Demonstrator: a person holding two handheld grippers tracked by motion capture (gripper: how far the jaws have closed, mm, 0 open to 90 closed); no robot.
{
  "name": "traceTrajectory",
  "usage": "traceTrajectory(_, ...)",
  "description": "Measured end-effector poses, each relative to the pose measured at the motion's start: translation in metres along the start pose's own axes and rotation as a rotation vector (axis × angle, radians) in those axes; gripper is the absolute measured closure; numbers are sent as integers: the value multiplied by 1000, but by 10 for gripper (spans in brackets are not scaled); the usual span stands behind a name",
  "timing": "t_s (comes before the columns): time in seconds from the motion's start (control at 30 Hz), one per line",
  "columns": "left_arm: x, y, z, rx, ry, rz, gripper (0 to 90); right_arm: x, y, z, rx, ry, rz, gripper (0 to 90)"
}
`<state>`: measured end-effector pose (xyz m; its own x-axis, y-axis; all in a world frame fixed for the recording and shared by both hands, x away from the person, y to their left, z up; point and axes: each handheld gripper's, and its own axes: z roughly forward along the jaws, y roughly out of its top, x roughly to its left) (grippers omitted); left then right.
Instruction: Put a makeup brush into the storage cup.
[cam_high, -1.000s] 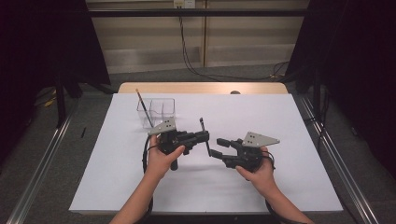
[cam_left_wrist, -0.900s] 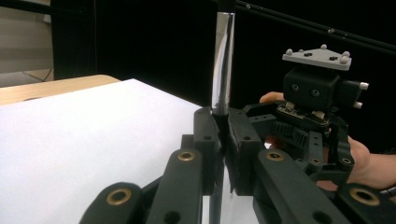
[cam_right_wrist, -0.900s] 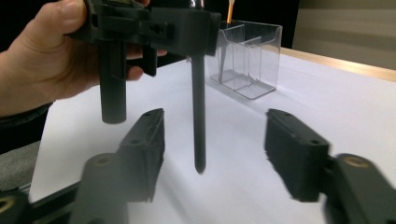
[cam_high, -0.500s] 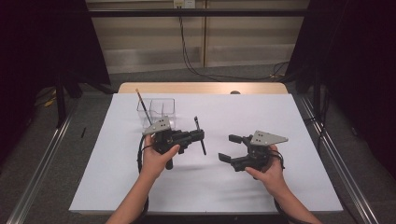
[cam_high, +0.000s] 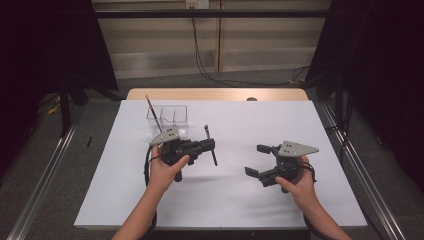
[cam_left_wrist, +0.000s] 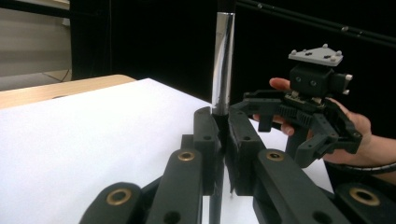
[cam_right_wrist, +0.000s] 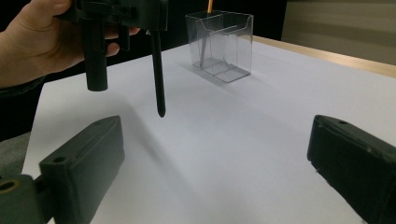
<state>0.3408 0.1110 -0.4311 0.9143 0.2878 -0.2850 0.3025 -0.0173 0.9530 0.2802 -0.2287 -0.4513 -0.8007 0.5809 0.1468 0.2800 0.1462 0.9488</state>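
Black left claw (cam_high: 212, 146) grips pen (cam_high: 210, 145) upright.

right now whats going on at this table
A person works at a white-covered table with a claw in each hand. The left claw is shut on a dark pen with a silver band, held clear of the table. The right claw has just been opening and holds nothing. Behind stands a clear plastic holder with a thin stick in it.
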Motion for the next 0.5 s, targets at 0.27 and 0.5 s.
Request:
traceTrajectory(0.27,1,-1,-1,8,5,1,838,-5,-2,-12,-4,17,-14,21)
traceTrajectory(0.5,2,1,-4,7,12,7,838,-8,-3,-22,8,4,-33,21)
